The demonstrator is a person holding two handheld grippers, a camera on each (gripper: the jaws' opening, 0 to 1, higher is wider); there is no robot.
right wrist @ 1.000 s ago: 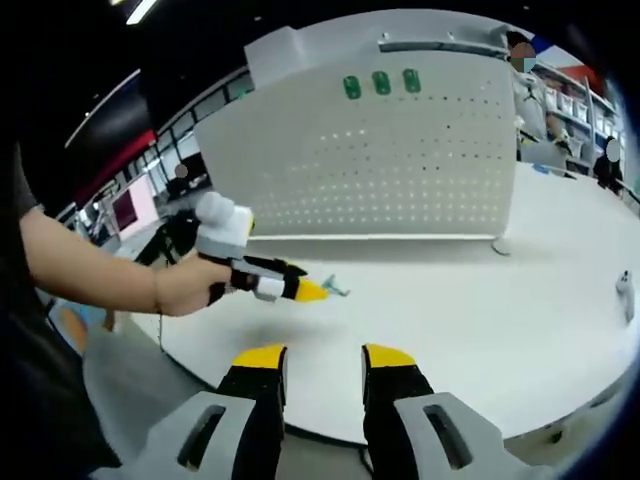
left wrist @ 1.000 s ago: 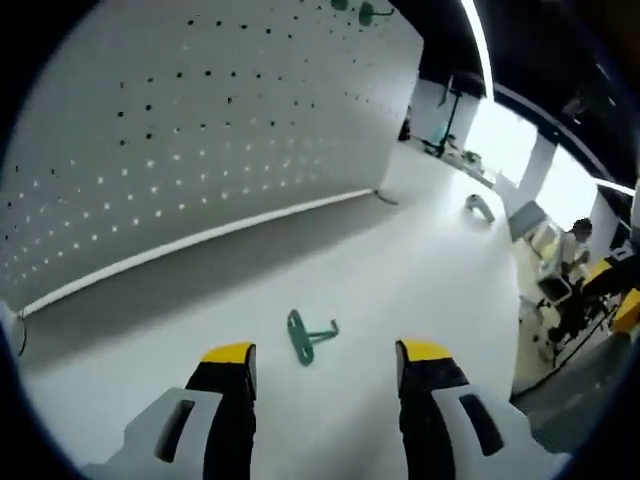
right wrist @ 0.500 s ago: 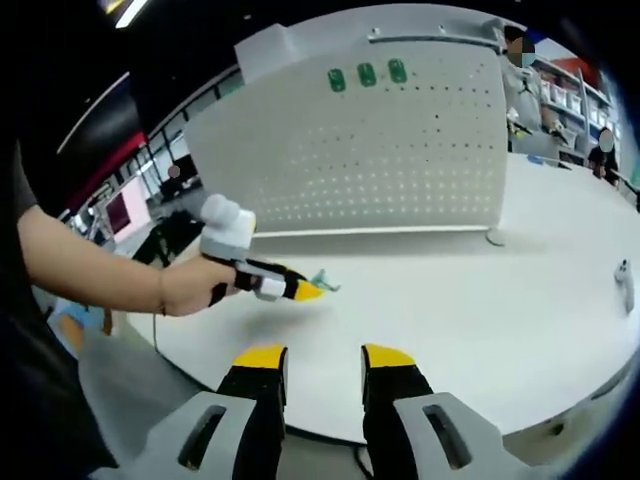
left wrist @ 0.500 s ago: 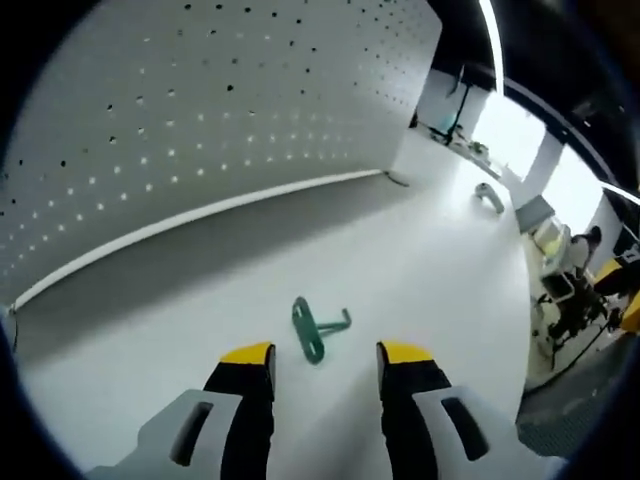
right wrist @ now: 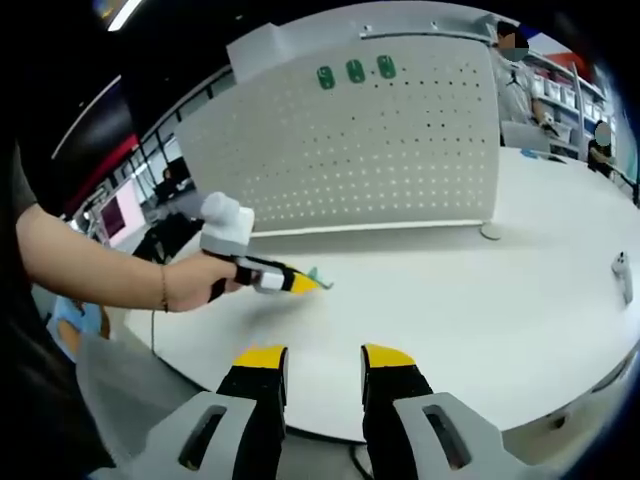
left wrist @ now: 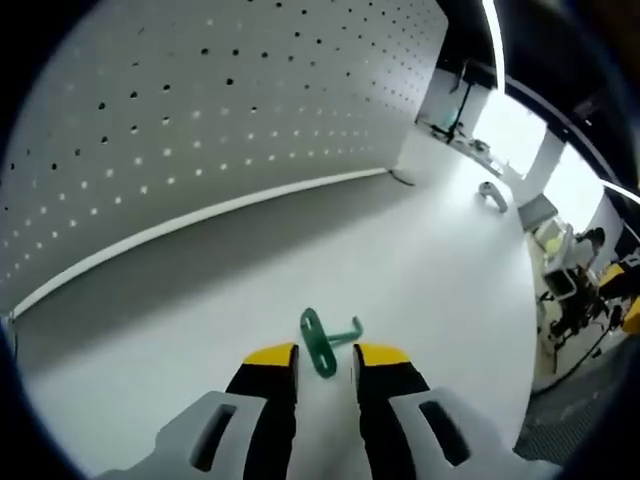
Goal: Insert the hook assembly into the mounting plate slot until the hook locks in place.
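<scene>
A small green hook lies flat on the white table, its plate end between the yellow tips of my left gripper. Those jaws stand narrowly open on either side of the hook, with a gap showing on both sides. The white pegboard mounting plate stands upright behind it. In the right gripper view the left gripper, held by a hand, rests low on the table at the hook, in front of the pegboard. My right gripper hangs open and empty at the table's near edge.
Three green hooks are mounted along the pegboard's top. A grey hook-like part lies far right on the table, also seen as a grey part. People stand at desks beyond the table. The person's forearm reaches in from the left.
My left gripper's jaws have narrowed steadily and moved forward, so the green hook now sits between the tips. The right gripper stays where it was, open.
</scene>
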